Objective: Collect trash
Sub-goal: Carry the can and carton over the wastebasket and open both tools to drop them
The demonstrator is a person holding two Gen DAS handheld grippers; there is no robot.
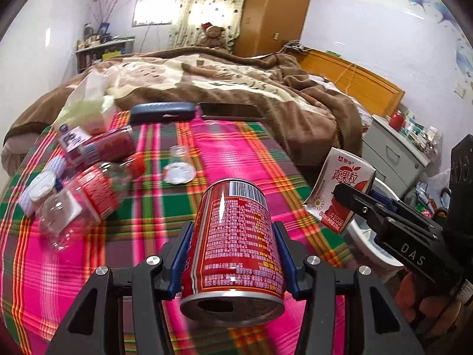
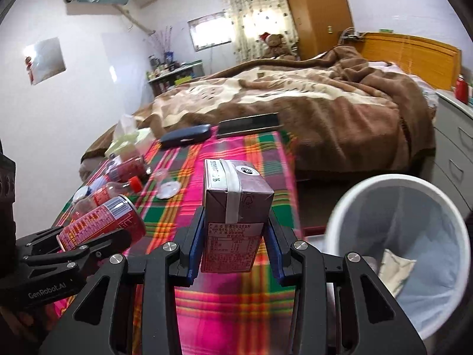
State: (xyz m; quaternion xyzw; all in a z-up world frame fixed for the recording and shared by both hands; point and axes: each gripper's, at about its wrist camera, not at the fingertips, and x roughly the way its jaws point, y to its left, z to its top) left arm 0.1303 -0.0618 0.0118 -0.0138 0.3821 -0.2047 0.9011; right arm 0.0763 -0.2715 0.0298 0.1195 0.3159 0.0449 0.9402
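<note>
My left gripper is shut on a red drink can, held above the plaid cloth with its opened top toward the camera. The same can and left gripper appear at the lower left of the right wrist view. My right gripper is shut on a small drink carton, held upright above the cloth. In the left wrist view that carton hangs at the right in the right gripper. A white trash bin with a liner and a scrap inside stands to the right.
Several empty plastic bottles, a loose lid, a small carton and a tissue pack lie on the cloth's left side. A dark case and a phone lie at its far edge. Beyond is a bed with a brown blanket.
</note>
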